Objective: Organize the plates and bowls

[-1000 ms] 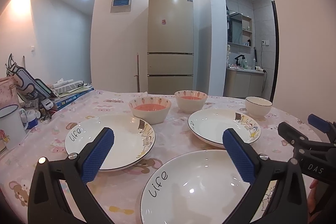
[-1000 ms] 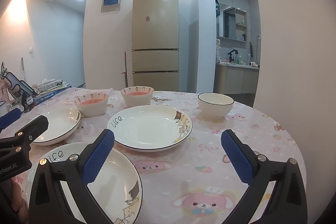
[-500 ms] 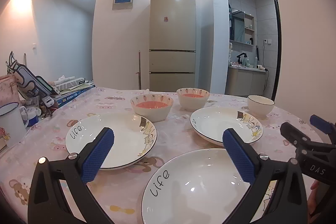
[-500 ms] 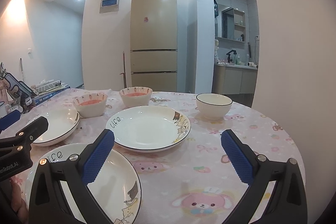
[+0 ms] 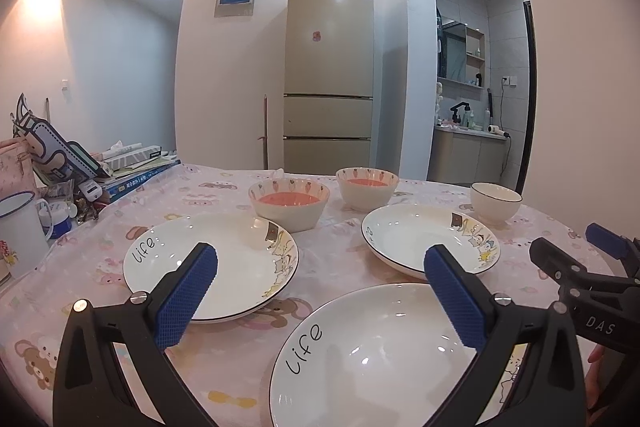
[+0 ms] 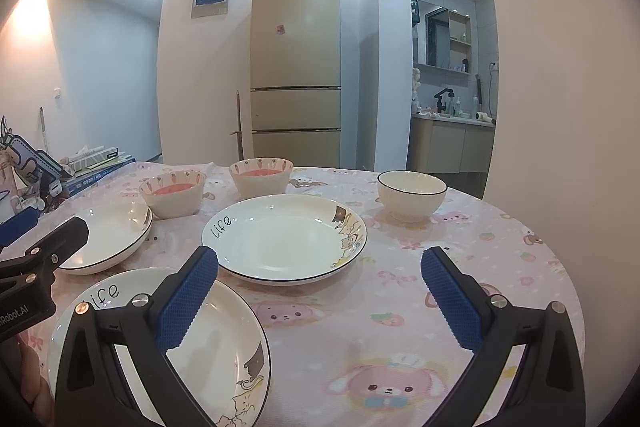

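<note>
Three white "life" plates lie on the pink tablecloth: one at the left [image 5: 224, 263], one farther right [image 5: 416, 239], one nearest [image 5: 376, 355]. Behind them stand two carrot-patterned bowls with pink insides [image 5: 289, 203] [image 5: 367, 187] and a plain white bowl [image 5: 496, 201]. My left gripper [image 5: 320, 255] hovers open above the nearest plate, holding nothing. In the right wrist view my right gripper [image 6: 319, 259] is open and empty, in front of the centre plate [image 6: 284, 239] and over the edge of the nearest plate [image 6: 224, 347]. The white bowl [image 6: 412, 193] sits back right.
A stack of books [image 5: 128, 175], a pencil case and a white enamel mug [image 5: 20, 227] crowd the table's left side. A fridge [image 5: 330, 75] stands behind the table. The round table's edge [image 6: 568, 267] curves close on the right. A person's hand [image 5: 596, 379] shows at the right.
Both views have drifted only slightly. Neither gripper has changed its opening, and no plate or bowl has moved.
</note>
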The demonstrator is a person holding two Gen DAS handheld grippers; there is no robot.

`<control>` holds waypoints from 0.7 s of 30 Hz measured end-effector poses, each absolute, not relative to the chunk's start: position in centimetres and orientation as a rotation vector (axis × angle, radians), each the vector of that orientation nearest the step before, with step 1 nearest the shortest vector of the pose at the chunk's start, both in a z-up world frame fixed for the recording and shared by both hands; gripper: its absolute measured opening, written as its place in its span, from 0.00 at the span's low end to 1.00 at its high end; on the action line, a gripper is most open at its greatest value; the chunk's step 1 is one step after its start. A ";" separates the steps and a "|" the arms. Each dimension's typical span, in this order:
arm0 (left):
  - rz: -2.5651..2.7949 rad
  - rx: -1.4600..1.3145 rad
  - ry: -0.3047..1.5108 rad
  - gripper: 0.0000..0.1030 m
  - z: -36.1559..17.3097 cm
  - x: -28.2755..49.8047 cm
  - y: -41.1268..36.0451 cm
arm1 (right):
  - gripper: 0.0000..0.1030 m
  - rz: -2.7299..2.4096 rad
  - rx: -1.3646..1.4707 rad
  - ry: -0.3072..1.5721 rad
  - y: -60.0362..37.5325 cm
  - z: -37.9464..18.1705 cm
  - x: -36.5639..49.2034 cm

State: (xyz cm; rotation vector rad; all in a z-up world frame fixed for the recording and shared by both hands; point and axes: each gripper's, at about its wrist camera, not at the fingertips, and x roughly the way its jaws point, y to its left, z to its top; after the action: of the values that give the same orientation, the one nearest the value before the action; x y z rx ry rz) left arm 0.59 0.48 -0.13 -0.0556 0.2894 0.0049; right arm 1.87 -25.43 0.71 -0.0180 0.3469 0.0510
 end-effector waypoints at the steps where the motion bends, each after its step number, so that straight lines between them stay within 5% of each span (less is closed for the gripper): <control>1: 0.005 -0.055 0.289 1.00 -0.1 0.6 0.5 | 1.00 0.051 -0.018 0.347 -25.4 0.7 1.9; 21: 0.000 -0.053 0.286 1.00 -0.1 0.5 0.4 | 1.00 0.048 -0.016 0.329 -25.2 0.8 1.5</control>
State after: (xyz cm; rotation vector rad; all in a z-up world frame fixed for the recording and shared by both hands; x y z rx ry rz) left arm 0.50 0.43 -0.15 -0.0527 0.2863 -0.0004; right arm 1.48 -25.21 0.81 -0.0159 0.3290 0.0478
